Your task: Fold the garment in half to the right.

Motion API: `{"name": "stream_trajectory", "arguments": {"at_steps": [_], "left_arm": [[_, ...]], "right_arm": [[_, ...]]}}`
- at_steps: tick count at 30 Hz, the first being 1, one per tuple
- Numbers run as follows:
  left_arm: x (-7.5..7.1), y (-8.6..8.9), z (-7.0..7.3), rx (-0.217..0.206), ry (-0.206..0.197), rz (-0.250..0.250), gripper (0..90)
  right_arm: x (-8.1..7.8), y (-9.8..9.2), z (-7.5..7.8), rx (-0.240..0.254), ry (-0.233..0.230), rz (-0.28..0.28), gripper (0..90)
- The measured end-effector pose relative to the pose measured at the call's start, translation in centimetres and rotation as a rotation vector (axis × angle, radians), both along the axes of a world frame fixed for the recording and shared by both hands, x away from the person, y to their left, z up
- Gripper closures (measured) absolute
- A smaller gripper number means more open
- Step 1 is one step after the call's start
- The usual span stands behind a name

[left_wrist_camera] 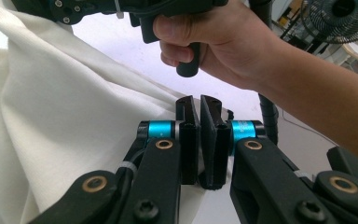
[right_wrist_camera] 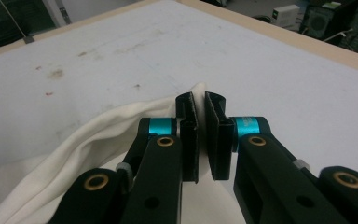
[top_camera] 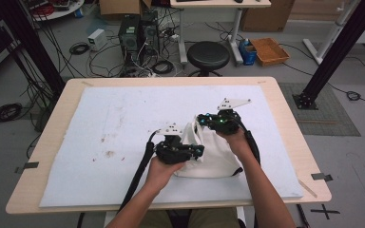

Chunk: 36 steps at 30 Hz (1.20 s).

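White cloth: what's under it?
The white cloth lies bunched on the stained white mat covering the wooden table. Anything beneath its folds is hidden.

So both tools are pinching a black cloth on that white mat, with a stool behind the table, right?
Nearly: the cloth is white, not black, as the high view shows. The rest holds: the left tool and right tool are both shut on it, it lies on the white mat, and the stool stands behind the table.
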<state>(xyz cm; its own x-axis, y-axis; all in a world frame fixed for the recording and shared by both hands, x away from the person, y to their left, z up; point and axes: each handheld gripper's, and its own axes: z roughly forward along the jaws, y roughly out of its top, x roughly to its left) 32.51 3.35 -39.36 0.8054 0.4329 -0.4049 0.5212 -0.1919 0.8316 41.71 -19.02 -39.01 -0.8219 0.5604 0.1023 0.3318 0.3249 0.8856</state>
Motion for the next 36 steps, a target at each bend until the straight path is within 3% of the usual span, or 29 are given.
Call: {"name": "stream_trajectory", "arguments": {"at_steps": [13,19,21,22,23,25,28,30,33,36], "left_arm": [[0.6,-4.5,-0.9,0.034,0.040,-0.042,85.8],[0.7,-5.6,-1.3,0.037,0.044,-0.052,85.5],[0.7,-5.4,-1.4,0.015,0.023,-0.059,82.2],[0.6,-5.2,-1.3,0.003,0.009,-0.049,77.7],[0.6,-4.7,-1.2,-0.002,-0.008,-0.041,70.7],[0.6,-3.4,-1.0,-0.025,-0.055,-0.019,58.1],[0.6,-0.5,-0.8,-0.037,-0.124,0.041,44.9],[0.8,1.8,-0.9,-0.032,-0.147,0.095,38.6],[1.0,5.2,-1.3,0.018,-0.184,0.173,31.4],[1.0,8.4,-1.8,0.050,-0.188,0.248,29.6]], "right_arm": [[-0.4,-4.0,-1.6,-0.009,0.030,-0.072,85.1],[-0.9,-5.5,-2.2,-0.012,0.039,-0.099,84.4],[-1.1,-5.9,-2.5,-0.016,0.046,-0.114,79.7],[-1.1,-6.2,-2.7,-0.018,0.059,-0.129,71.2],[-1.2,-6.5,-2.7,-0.010,0.068,-0.154,61.7],[-1.6,-7.5,-2.7,0.023,0.075,-0.201,52.3],[-2.5,-8.9,-2.3,0.046,0.057,-0.244,48.2],[-3.5,-9.6,-2.0,0.057,0.045,-0.253,48.1],[-5.3,-9.6,-1.5,0.032,0.028,-0.228,51.3],[-7.1,-8.8,-1.6,0.019,0.032,-0.123,56.2]]}}
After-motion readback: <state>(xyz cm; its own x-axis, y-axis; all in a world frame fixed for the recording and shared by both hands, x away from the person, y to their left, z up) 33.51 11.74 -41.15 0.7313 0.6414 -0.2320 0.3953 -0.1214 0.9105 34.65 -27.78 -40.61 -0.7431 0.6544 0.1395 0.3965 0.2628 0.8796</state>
